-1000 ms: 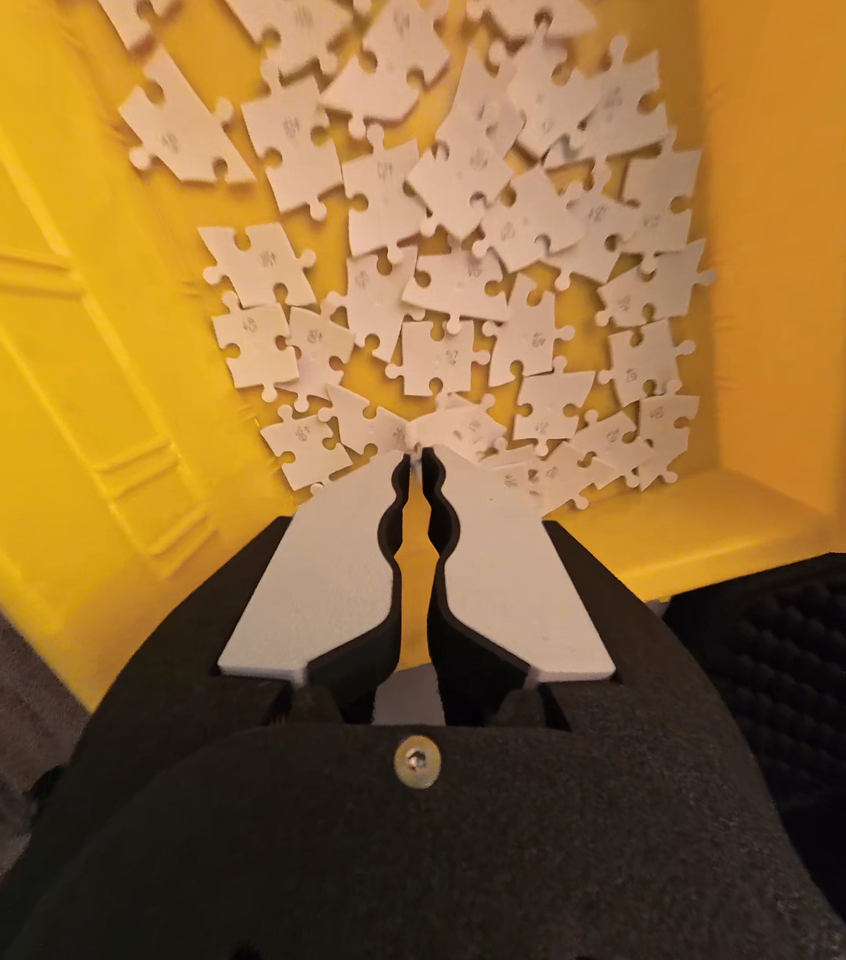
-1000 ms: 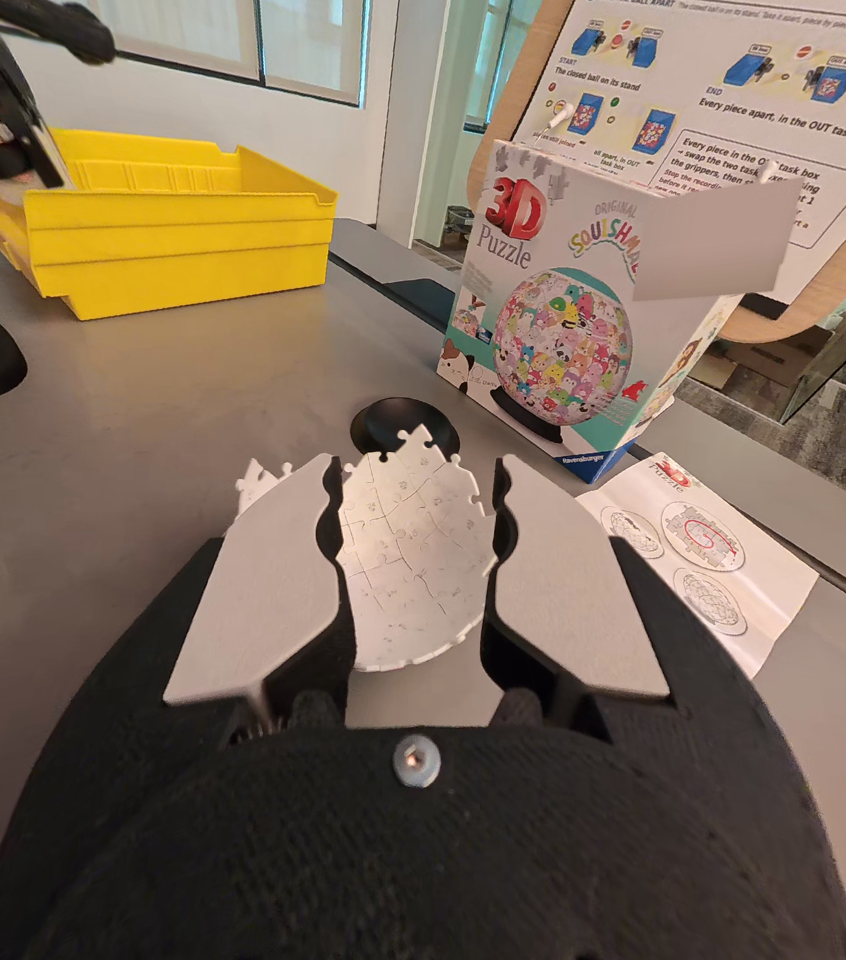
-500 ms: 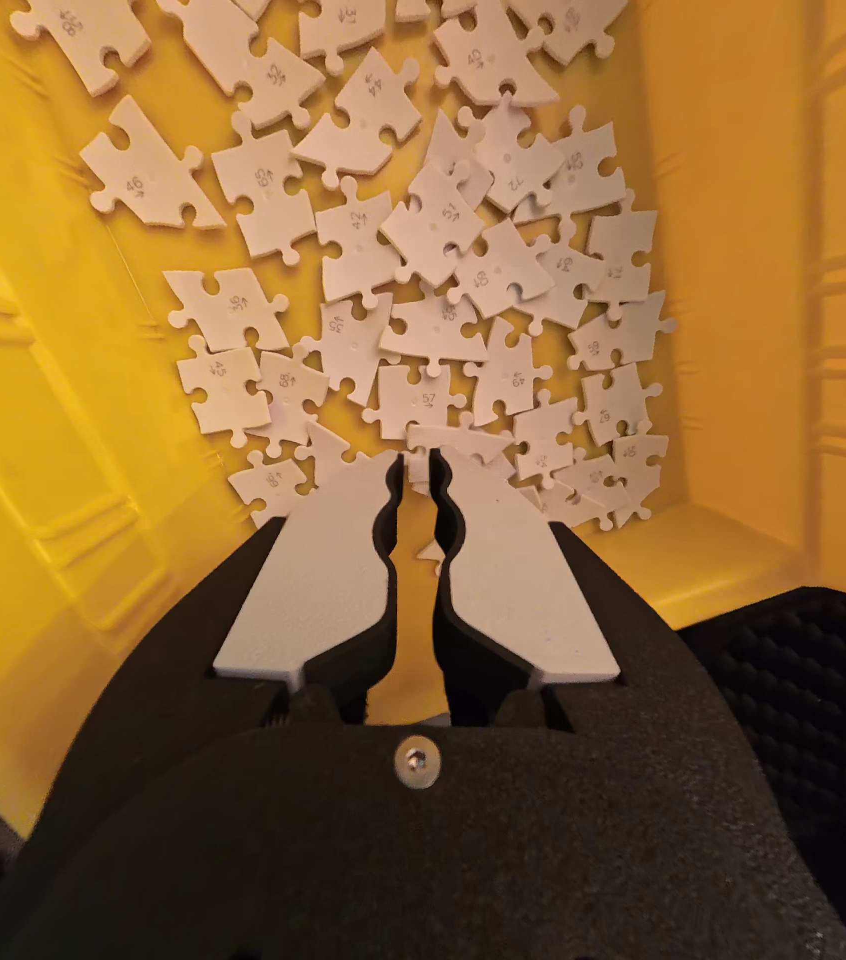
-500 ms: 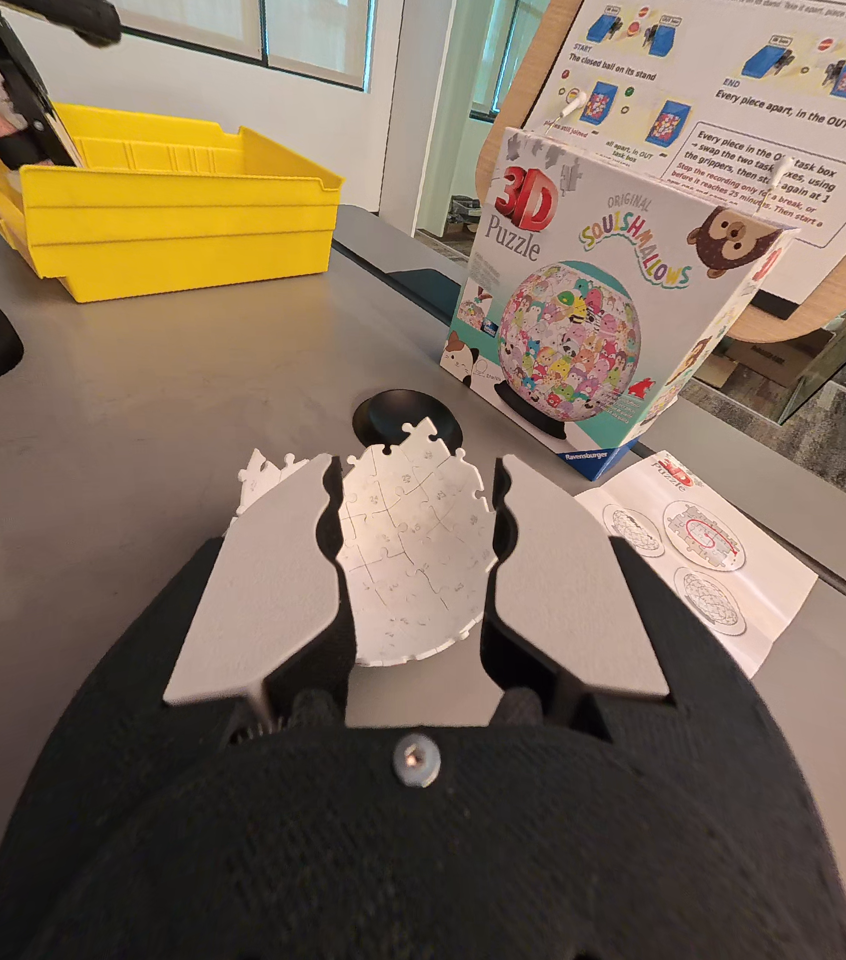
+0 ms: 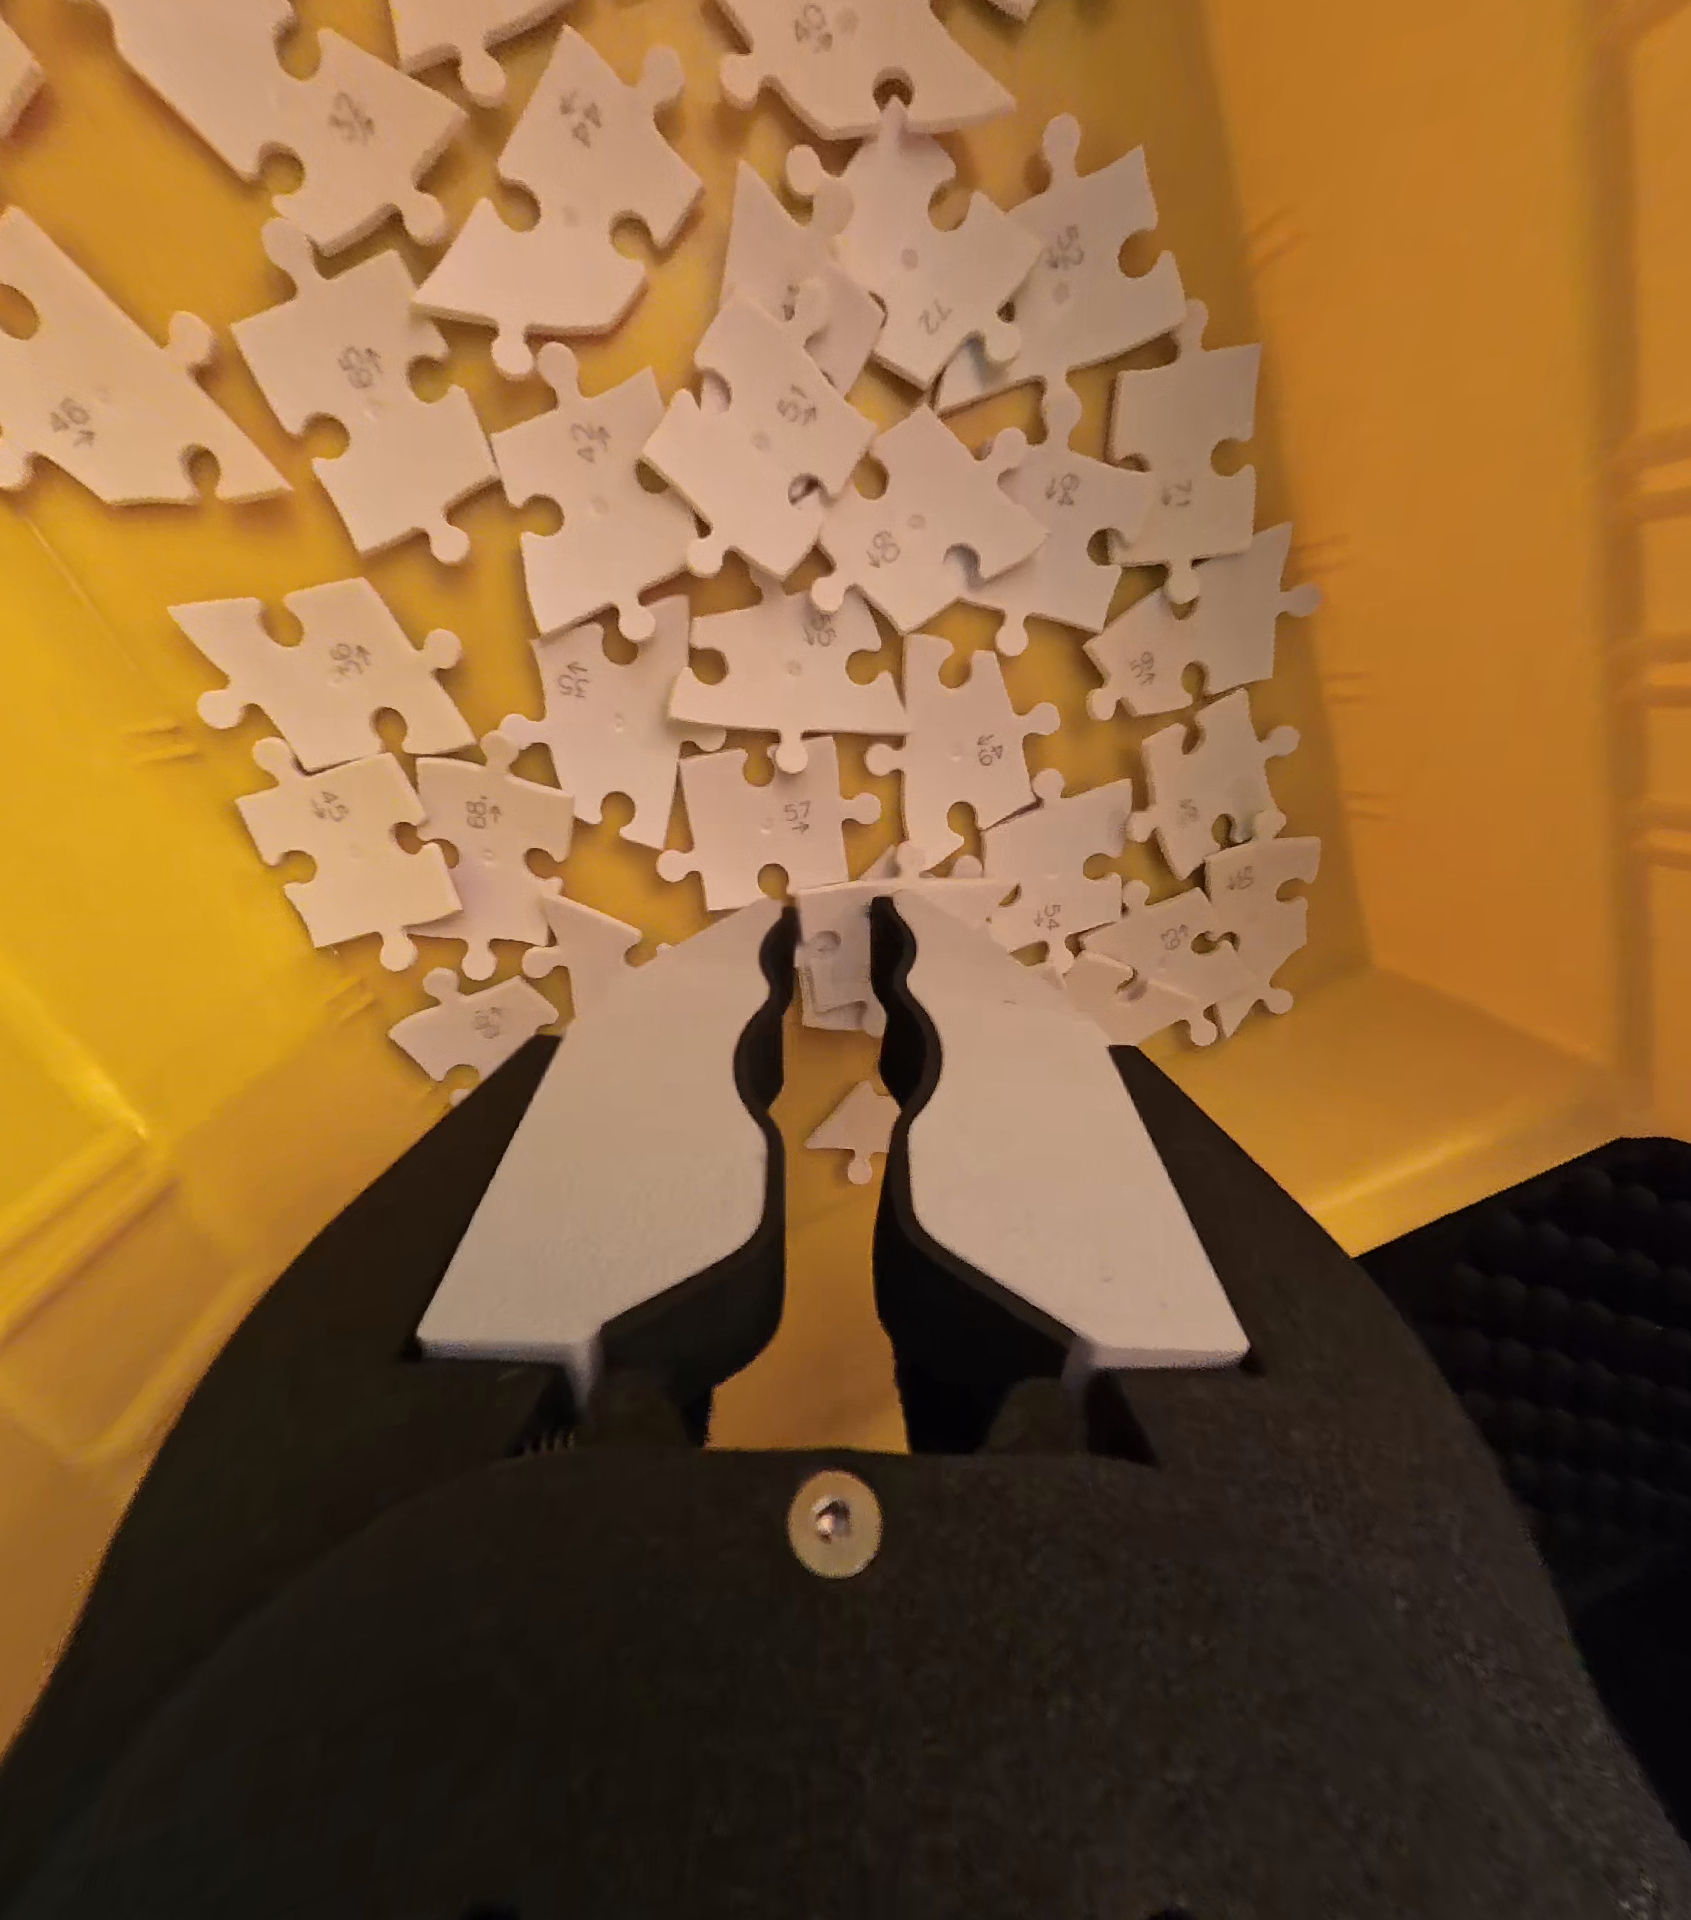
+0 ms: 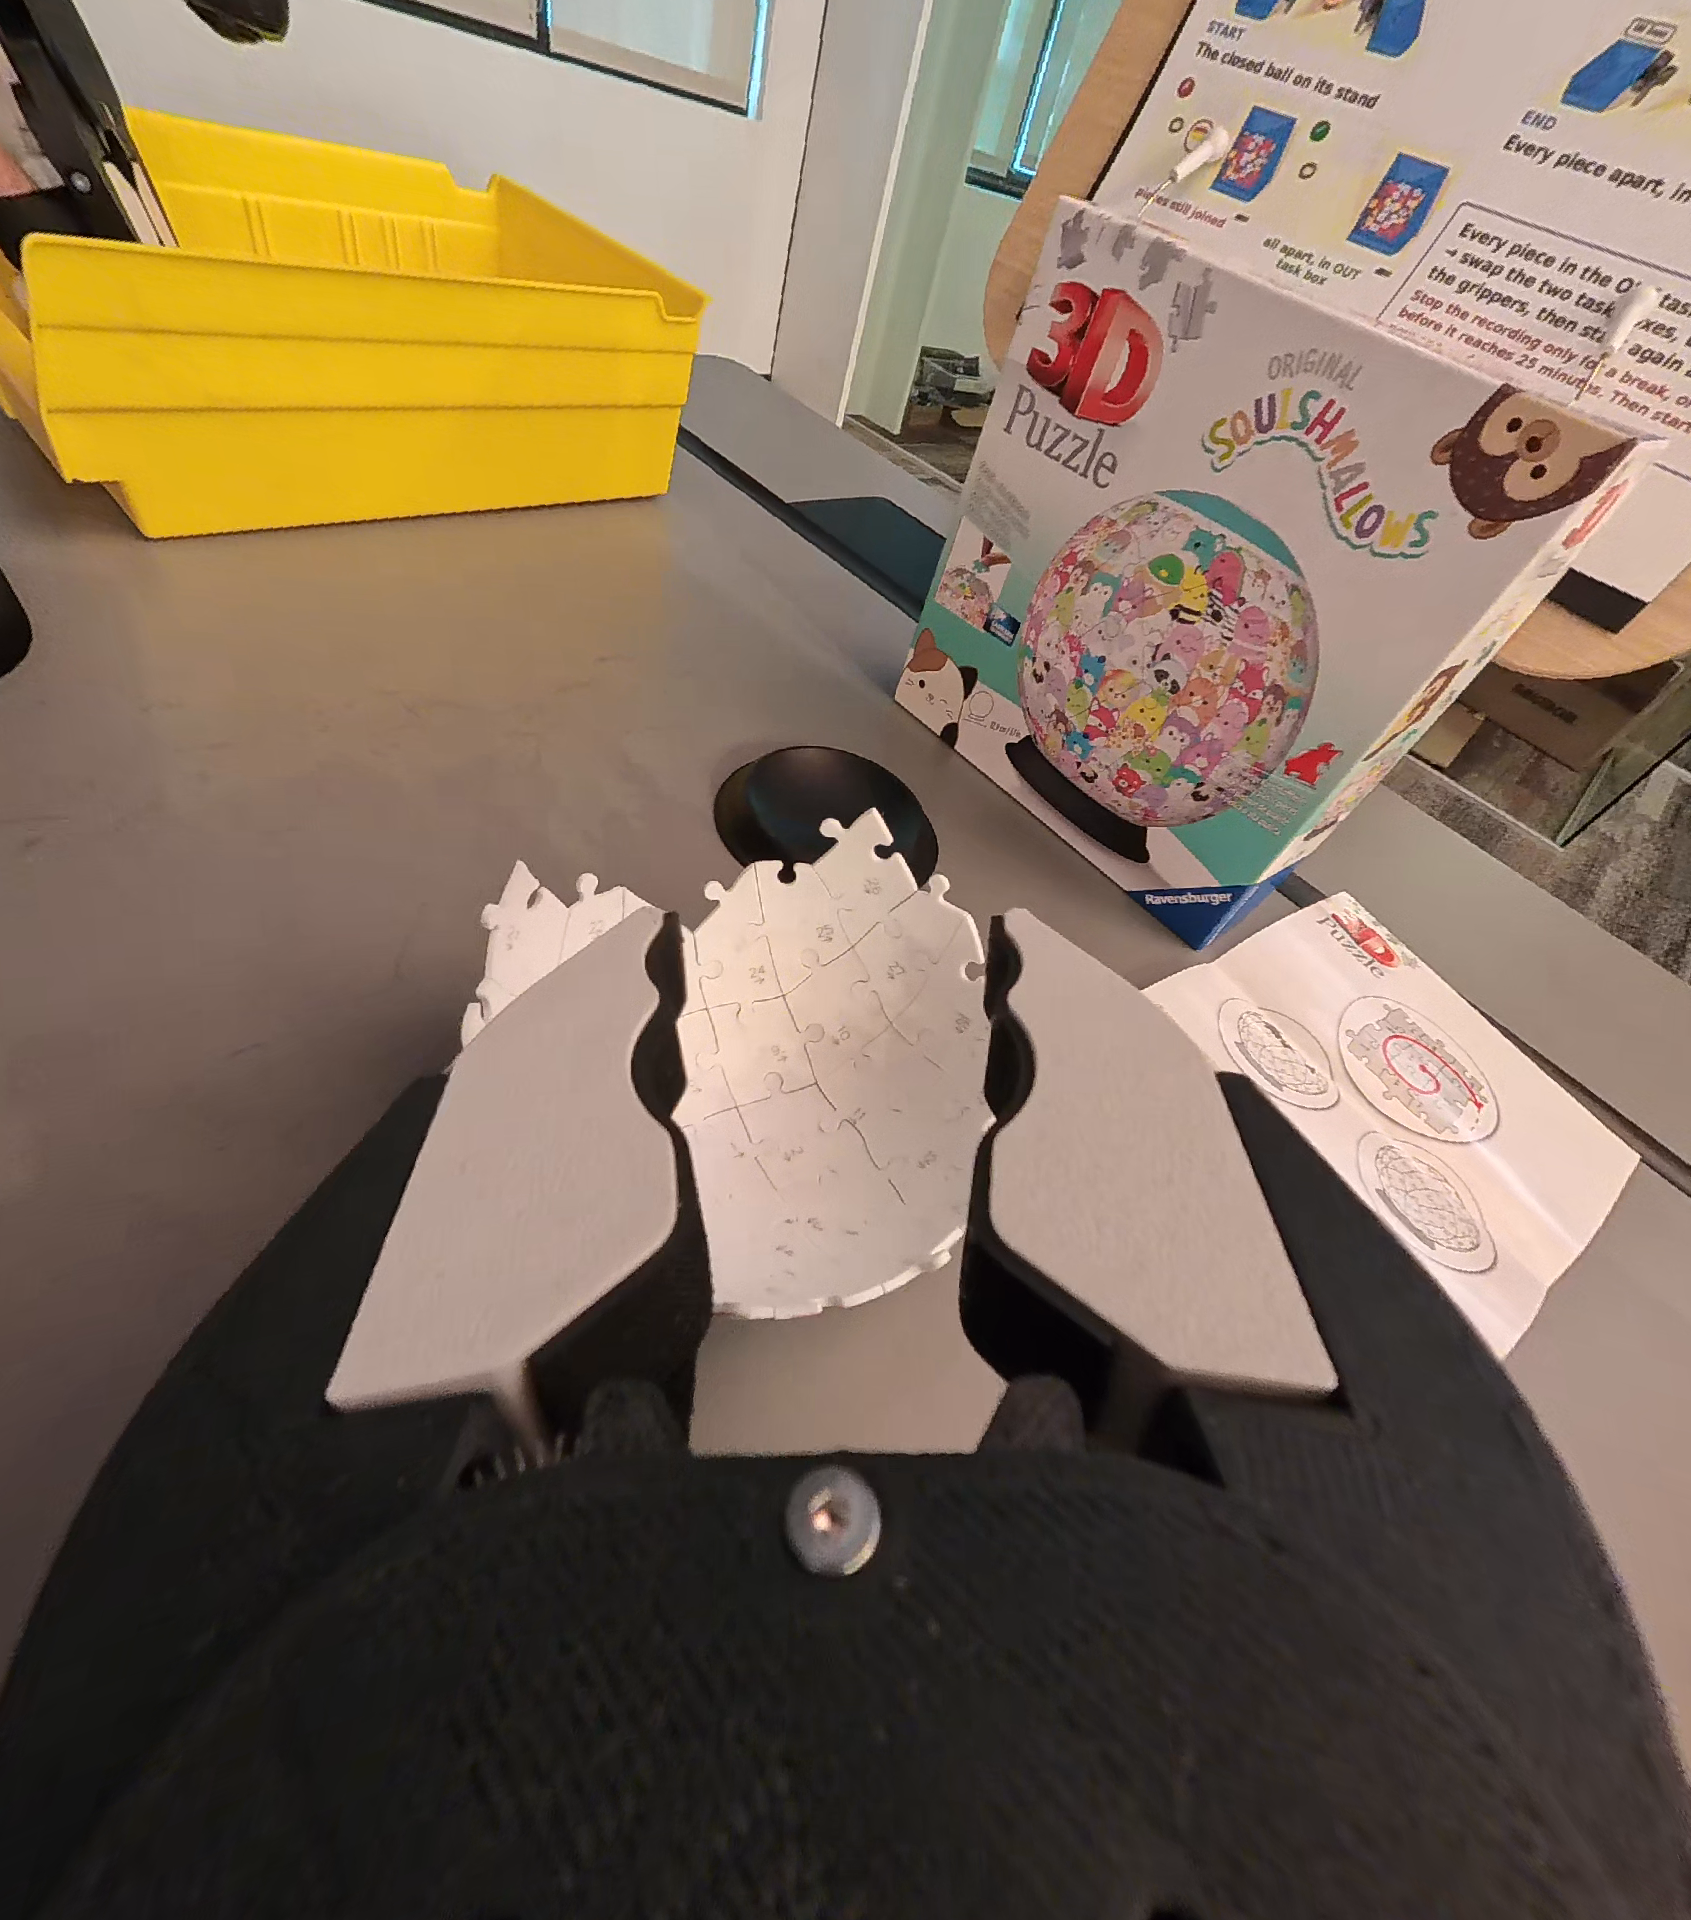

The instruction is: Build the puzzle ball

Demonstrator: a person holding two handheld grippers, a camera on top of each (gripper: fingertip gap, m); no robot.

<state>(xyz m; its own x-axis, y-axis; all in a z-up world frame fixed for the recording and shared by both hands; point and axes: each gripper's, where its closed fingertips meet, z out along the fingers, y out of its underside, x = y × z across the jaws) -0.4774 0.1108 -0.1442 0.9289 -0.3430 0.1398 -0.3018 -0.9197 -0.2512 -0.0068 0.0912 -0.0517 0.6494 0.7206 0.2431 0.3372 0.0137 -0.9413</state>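
While right gripper gapes, left gripper pinches a puzzle piece.

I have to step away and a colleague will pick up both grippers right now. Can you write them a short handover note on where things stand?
Left gripper: down inside the yellow bin, fingers narrowly apart around one small white puzzle piece; whether it is firmly gripped is unclear.
Right gripper: open, straddling the part-built ball shell on the grey table, not clamping it.
Things: many loose pieces lie face down in the bin; black stand sits behind the shell; puzzle box and instruction sheet to the right.
Done: a bowl-shaped section is joined.
Left: carry pieces over one by one, close the ball, set it on the stand.
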